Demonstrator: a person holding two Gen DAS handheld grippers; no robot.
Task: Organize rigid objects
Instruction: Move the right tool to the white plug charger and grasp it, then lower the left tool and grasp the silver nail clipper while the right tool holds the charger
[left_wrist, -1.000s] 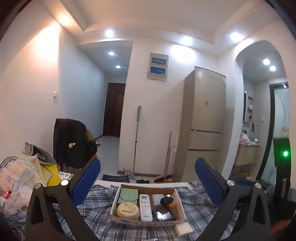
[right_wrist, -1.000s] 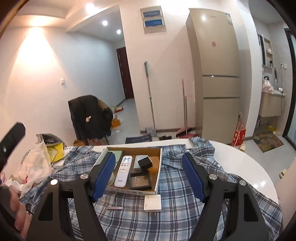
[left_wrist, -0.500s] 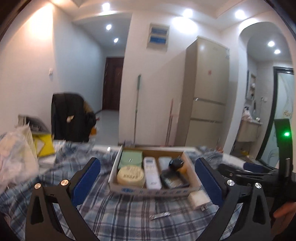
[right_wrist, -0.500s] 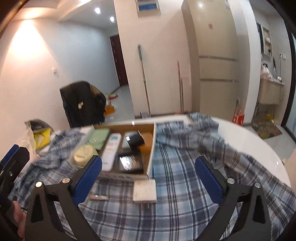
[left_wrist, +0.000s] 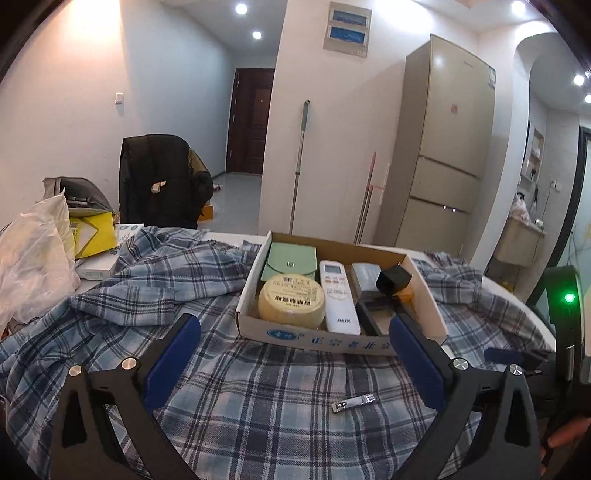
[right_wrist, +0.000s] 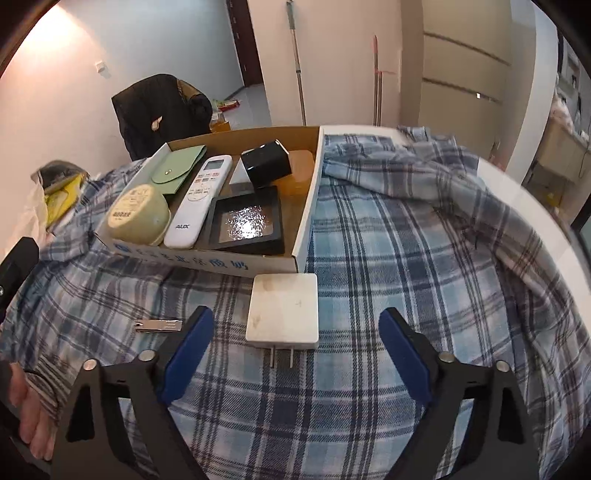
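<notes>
A cardboard box (right_wrist: 302, 236) (left_wrist: 325, 341) on a plaid cloth holds a round yellow tin (right_wrist: 138, 216), a white remote (right_wrist: 199, 201), a green pouch (right_wrist: 175, 168), a black frame case (right_wrist: 245, 221) and a black cube (right_wrist: 266, 164). A white plug adapter (right_wrist: 282, 312) lies just in front of the box, between and slightly beyond my open right gripper's (right_wrist: 295, 354) fingers. A metal nail clipper (left_wrist: 354, 401) (right_wrist: 159, 325) lies on the cloth, between my open left gripper's (left_wrist: 293, 356) fingers. Both grippers are empty.
The plaid cloth (right_wrist: 406, 258) covers a round white table (right_wrist: 535, 221). A plastic bag (left_wrist: 33, 254), a yellow package (left_wrist: 92, 236) and a flat white box (left_wrist: 98, 267) sit at the far left. A chair with a black jacket (left_wrist: 162, 181) stands behind.
Both grippers have tilted down and moved closer to the table. The adapter now sits between the right fingers, the nail clipper between the left fingers. Both stay open.
</notes>
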